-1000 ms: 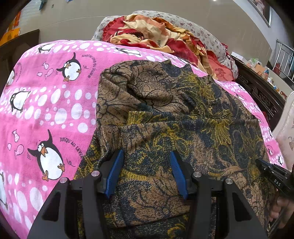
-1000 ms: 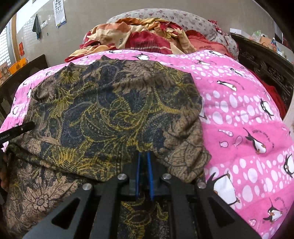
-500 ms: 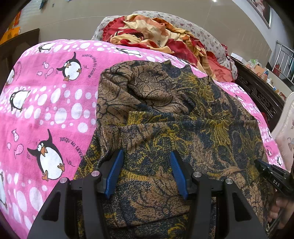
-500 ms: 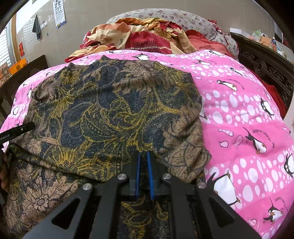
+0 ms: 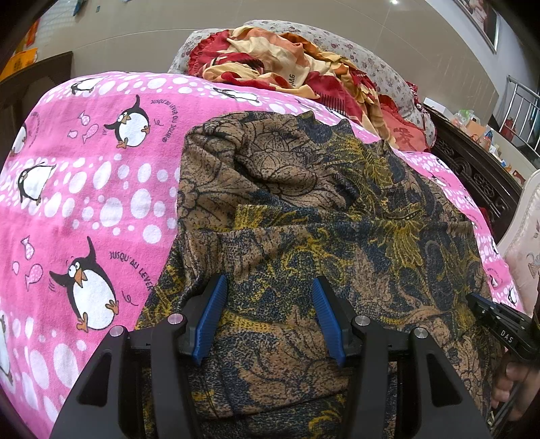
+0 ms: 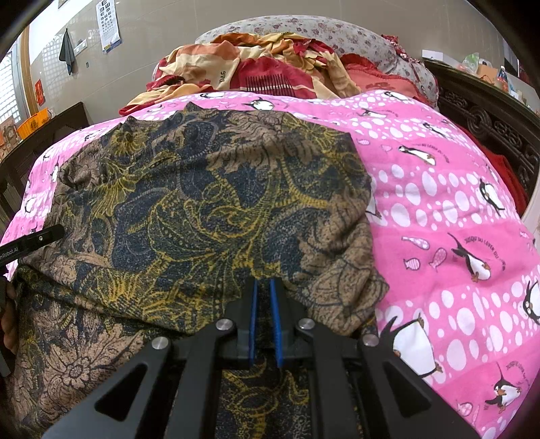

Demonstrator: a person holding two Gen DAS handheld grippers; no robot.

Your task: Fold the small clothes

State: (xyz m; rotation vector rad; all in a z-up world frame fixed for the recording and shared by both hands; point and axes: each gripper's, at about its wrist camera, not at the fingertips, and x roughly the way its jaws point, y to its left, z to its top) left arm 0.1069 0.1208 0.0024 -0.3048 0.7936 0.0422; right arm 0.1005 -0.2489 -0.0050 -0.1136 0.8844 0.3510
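Observation:
A brown, navy and yellow floral garment (image 5: 320, 209) lies partly folded on a pink penguin blanket (image 5: 84, 189); it also shows in the right wrist view (image 6: 202, 209). My left gripper (image 5: 268, 290) is open, its blue pads resting over the garment's near left part. My right gripper (image 6: 263, 290) is shut on the garment's near folded edge, with cloth draped over the fingertips. The right gripper's body (image 5: 503, 327) shows at the left wrist view's right edge, and the left gripper's body (image 6: 30, 241) at the right wrist view's left edge.
A heap of red, orange and cream bedding (image 5: 290, 71) and a floral pillow (image 6: 303, 30) lie at the far end of the bed. A dark carved wooden frame (image 6: 489, 118) runs along the right side. A dark wooden piece (image 5: 40, 74) stands at the far left.

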